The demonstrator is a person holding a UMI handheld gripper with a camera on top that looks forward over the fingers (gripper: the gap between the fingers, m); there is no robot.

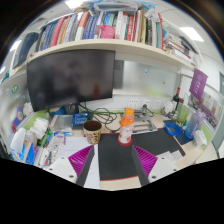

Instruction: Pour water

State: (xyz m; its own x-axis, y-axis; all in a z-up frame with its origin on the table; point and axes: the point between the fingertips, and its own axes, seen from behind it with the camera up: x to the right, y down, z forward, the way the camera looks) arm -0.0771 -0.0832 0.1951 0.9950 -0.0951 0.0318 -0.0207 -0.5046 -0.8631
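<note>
The bottle, with its orange cap and label, stands upright on the tabletop straight ahead of my hand-held gripper, a shade to the right of the line between the fingers and well beyond their tips. Its long axis is vertical, so I judge the approach should run level and forward, with the fingers coming in at either side of its body below the cap. Just to its left, at about the same depth, sits a brown mug, which I take to be what will receive the water; the two are near but apart.

My hand-held gripper is spread wide and holds nothing: the two purple pads face each other across bare tabletop and a dark mat that lies between them.

Further out, a monitor stands at the far left behind the mug, a shelf of books runs above it, and small clutter crowds the tabletop to the left and right. The cables behind the bottle could snag if I overshoot.
</note>
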